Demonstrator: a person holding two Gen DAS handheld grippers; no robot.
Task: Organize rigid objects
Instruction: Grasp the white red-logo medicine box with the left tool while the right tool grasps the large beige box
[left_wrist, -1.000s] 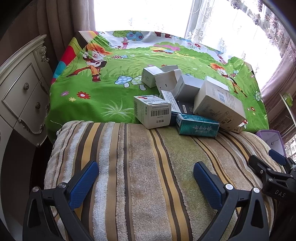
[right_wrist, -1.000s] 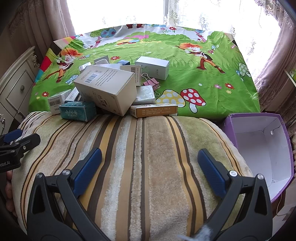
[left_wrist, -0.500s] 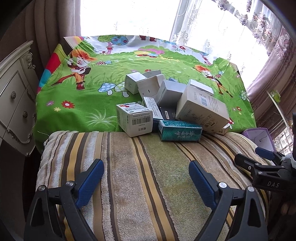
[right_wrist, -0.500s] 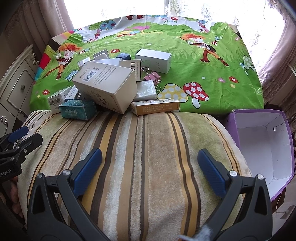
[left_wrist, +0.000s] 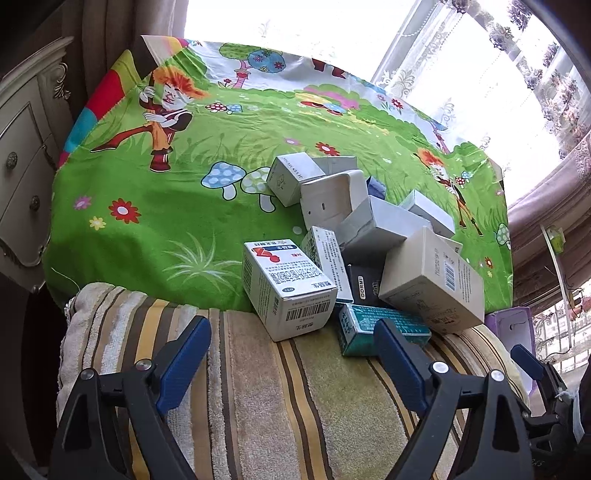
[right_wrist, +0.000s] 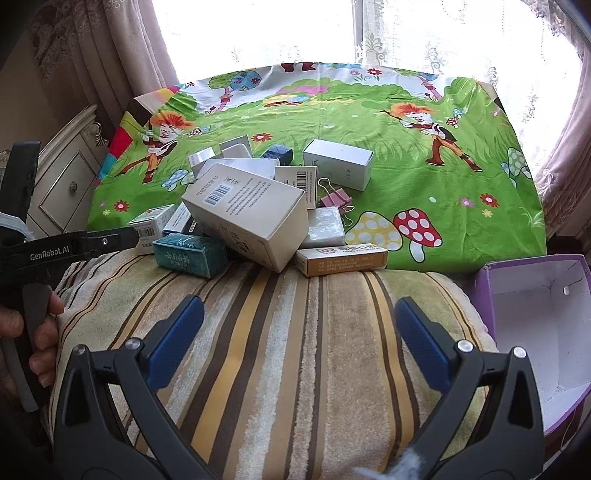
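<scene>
A pile of small cartons lies on the green cartoon cloth (left_wrist: 159, 221) at the edge of a striped towel (right_wrist: 295, 369). A white barcode box (left_wrist: 291, 295) stands just ahead of my left gripper (left_wrist: 291, 330). Its jaws are closing and the pads touch nothing. A teal box (left_wrist: 365, 328) sits by the right fingertip (left_wrist: 388, 332), and a large white box (left_wrist: 432, 284) leans on the pile. My right gripper (right_wrist: 299, 306) is open over the towel, short of the large white box (right_wrist: 251, 214), the teal box (right_wrist: 188, 254) and an orange box (right_wrist: 343, 258).
An open purple box (right_wrist: 539, 325) with a white inside stands off the towel's right end. A pink binder clip (right_wrist: 336, 197) and another white carton (right_wrist: 338, 164) lie behind the pile. A cream dresser (left_wrist: 22, 166) stands on the left. A hand (right_wrist: 40, 332) holds the left gripper's handle.
The left gripper has moved in toward the pile, so the barcode box and the teal box now sit close to its fingertips. Its jaws have narrowed a little. The right gripper has barely moved.
</scene>
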